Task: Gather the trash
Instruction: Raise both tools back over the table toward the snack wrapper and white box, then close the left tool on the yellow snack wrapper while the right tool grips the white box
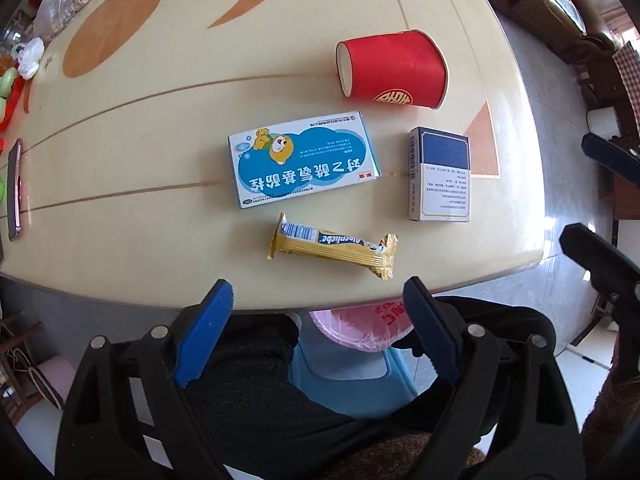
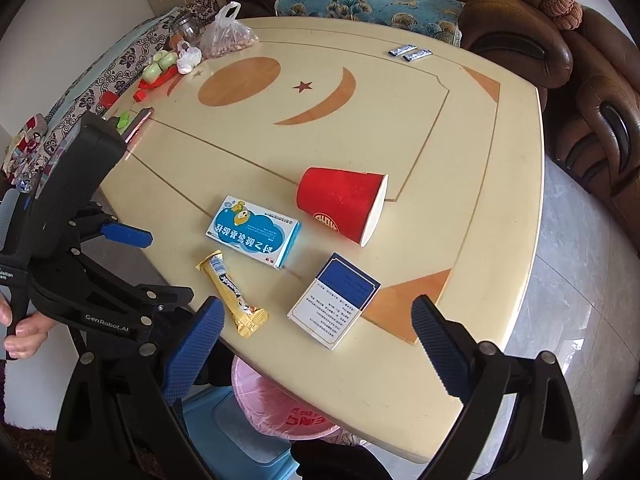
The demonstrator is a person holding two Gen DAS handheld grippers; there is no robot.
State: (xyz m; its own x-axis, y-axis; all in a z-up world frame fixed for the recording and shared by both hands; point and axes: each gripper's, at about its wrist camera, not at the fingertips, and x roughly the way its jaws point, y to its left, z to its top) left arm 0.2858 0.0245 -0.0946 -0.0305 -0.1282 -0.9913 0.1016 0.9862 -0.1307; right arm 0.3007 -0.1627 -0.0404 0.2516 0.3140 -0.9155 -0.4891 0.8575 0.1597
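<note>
- Left gripper (image 1: 318, 298), bottom centre of the left wrist view: jaws spread wide, nothing between them, touching nothing; blue fingertips (image 1: 218, 300) hang over the near edge of the surface (image 1: 140, 184).
- Right gripper (image 2: 316, 322), bottom of the right wrist view: jaws also wide apart, empty, fingertips over the near edge, no contact with any item.
- Left gripper also shows at the left edge of the right wrist view (image 2: 128, 236), held by a hand (image 2: 20, 330) at lower left.
- Trash on the surface, all loose, none held:
- Red paper cup (image 1: 394, 70) on its side, upper right of centre in the left wrist view.
- Blue and white medicine box (image 1: 302, 160) lying flat at frame centre.
- Yellow candy wrapper (image 1: 334, 246) just below the medicine box, nearest the left gripper's fingertips.
- Blue and white small box (image 1: 440, 176) flat, right of the medicine box, below the cup.
- Pink bin (image 1: 360, 328) under the surface edge, seen between the left gripper's fingers, on a blue stool (image 1: 340, 376).
- Two small sachets (image 2: 410, 53) at the far edge, top of the right wrist view.
</note>
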